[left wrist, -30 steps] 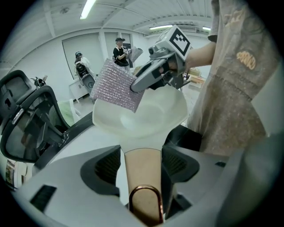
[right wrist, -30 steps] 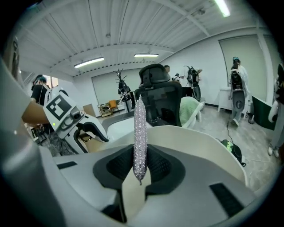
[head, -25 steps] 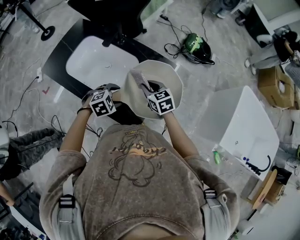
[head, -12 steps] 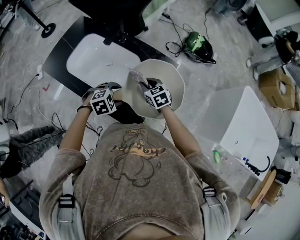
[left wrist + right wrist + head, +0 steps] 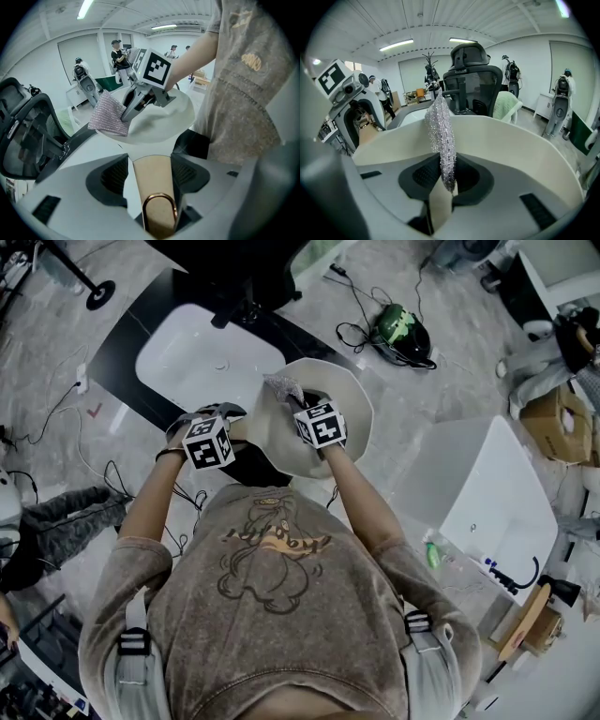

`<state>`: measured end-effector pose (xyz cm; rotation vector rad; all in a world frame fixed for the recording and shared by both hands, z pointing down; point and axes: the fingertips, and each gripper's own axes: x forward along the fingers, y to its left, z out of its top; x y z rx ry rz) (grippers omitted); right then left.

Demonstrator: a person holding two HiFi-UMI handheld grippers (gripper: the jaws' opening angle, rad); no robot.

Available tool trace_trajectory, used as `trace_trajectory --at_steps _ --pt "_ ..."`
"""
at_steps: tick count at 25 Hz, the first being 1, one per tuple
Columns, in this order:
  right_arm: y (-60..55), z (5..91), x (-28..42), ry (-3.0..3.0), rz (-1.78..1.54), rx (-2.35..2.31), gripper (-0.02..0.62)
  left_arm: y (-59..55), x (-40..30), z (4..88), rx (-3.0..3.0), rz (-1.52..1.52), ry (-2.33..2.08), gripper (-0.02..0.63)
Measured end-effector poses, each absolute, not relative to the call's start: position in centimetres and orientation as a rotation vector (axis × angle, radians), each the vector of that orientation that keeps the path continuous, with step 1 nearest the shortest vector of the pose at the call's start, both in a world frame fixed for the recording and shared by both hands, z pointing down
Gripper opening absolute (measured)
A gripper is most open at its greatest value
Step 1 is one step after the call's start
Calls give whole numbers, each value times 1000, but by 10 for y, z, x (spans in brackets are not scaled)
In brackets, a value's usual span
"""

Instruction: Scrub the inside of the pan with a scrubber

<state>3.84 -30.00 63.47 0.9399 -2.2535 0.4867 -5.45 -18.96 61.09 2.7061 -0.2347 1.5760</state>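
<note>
A cream pan point(image 5: 339, 397) is held tilted in the air in front of the person. Its tan handle point(image 5: 154, 187) lies between the pads of my left gripper point(image 5: 152, 176), which is shut on it. My right gripper point(image 5: 292, 401) reaches into the pan and is shut on a silver mesh scrubber point(image 5: 281, 387). In the right gripper view the scrubber point(image 5: 440, 131) stands upright from the jaws against the pan's inner wall point(image 5: 511, 140). In the left gripper view the scrubber point(image 5: 108, 121) hangs over the pan's left rim point(image 5: 140, 139).
A white oval tabletop point(image 5: 202, 357) on a black base lies beyond the pan, with a black office chair point(image 5: 234, 268) behind it. Another white table point(image 5: 497, 493) stands to the right. Cables, a green object point(image 5: 394, 334) and a cardboard box point(image 5: 548, 413) lie on the floor. People stand in the background.
My right gripper has slid the scrubber a little toward the pan's far rim. The left gripper and pan have stayed almost in place.
</note>
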Motion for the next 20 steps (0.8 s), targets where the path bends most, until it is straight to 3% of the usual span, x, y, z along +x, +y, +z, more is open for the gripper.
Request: trace_trajectory --at_steps 20 --pt "-352 636 133 -1898 403 1260 84 -188 -58 610 2699 1589 -238 291"
